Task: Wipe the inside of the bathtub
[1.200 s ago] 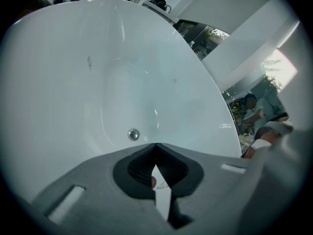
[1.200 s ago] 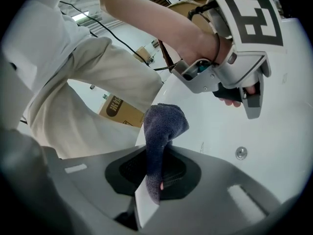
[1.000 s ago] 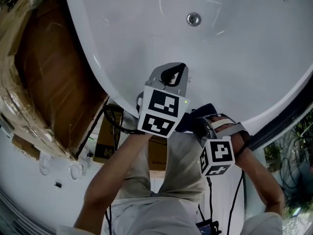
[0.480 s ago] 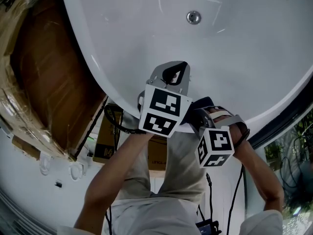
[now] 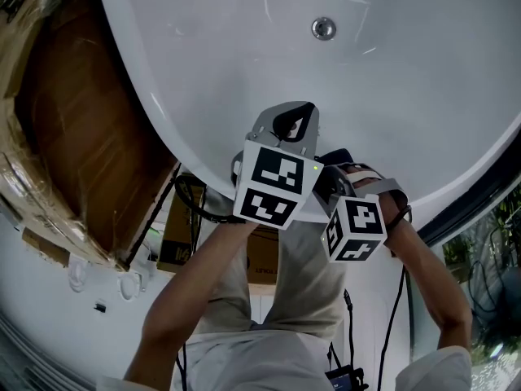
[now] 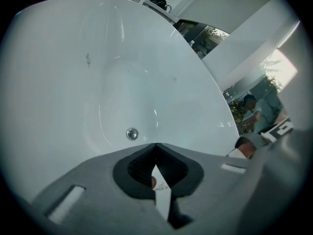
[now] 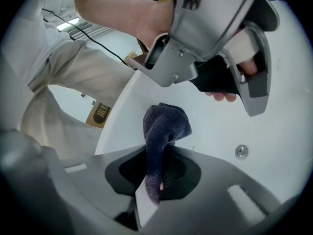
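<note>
Two tongs are hovering over the near rim of the white bathtub (image 5: pixel 391 96). Your left tongs (image 6: pixel 155 146) are pressing together on nothing, and your right tongs (image 7: pixel 157 153) are clamping a dark cloth (image 7: pixel 164 124) over the bathtub's inner wall, short of its drain (image 5: pixel 323 28).

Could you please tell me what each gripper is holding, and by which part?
The right gripper pinches a dark cloth by one end, the rest bunched beyond its jaws. The left gripper is shut on nothing.
</note>
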### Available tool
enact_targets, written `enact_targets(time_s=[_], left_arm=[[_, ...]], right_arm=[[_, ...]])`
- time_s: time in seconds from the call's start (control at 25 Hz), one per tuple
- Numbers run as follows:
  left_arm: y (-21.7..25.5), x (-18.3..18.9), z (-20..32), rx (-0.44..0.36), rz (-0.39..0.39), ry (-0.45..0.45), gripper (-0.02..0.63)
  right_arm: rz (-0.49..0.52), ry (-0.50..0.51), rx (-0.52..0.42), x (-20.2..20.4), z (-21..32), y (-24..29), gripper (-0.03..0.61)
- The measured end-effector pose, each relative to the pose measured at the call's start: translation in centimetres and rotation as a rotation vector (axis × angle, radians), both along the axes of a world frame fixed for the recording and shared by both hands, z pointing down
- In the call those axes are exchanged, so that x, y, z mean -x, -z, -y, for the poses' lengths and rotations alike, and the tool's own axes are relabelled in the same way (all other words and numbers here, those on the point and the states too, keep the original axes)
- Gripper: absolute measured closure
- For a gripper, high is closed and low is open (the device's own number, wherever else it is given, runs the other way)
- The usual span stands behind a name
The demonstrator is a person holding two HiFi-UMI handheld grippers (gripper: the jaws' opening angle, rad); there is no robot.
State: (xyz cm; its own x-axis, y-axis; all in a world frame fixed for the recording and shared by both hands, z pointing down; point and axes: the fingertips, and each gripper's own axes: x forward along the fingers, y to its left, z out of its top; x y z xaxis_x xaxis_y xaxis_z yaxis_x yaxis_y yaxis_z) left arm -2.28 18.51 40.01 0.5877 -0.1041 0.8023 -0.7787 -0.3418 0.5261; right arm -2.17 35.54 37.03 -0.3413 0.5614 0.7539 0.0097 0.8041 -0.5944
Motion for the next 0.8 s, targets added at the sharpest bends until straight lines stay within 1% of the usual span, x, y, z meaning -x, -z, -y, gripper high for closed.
enact_targets(time_s=[0.56,0.8], left_arm=[[-1.3,-0.3,0.2,0.011,0.007,-0.006,0.615],[-1.8,-0.1,0.4,0.007,0.025,0.0,0.615]], right_arm=[[-0.016,-0.047,-0.035,0.4,1.7,-4.7,0.531],[-0.03,-0.029,-0.088,0.5,2.4,-6.8,0.531]])
